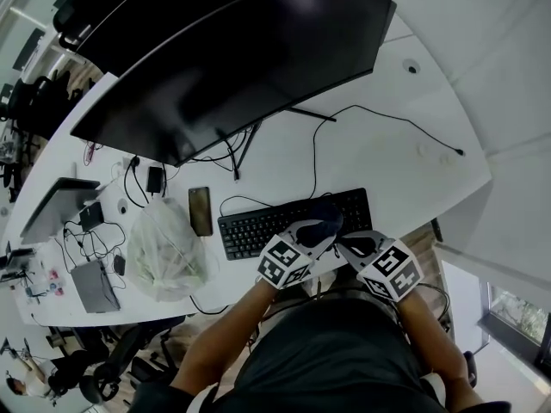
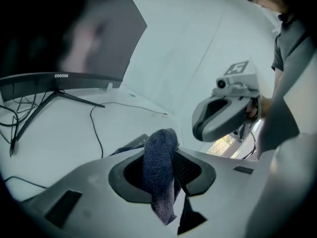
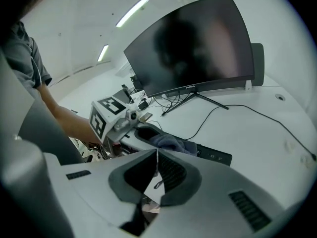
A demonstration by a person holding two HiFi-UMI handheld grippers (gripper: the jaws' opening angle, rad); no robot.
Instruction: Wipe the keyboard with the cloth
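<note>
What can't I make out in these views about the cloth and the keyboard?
1. Head view: the near right part of the keyboard, covered by the left gripper, the right gripper and the cloth.
2. Whether the cloth touches the keys: too small in the head view; in the left gripper view the cloth and jaws hide most of the keyboard.
3. Right gripper view: most of the keyboard, behind that gripper's body.

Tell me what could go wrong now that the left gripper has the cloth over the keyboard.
The left gripper pinches only a fold of the cloth; the loose tail may drag and pull free on the keys.
The right gripper, shut and empty, sits close beside it; they could knock together.
Nothing visibly pins the keyboard, so a firm wipe may slide it toward the phone.
</note>
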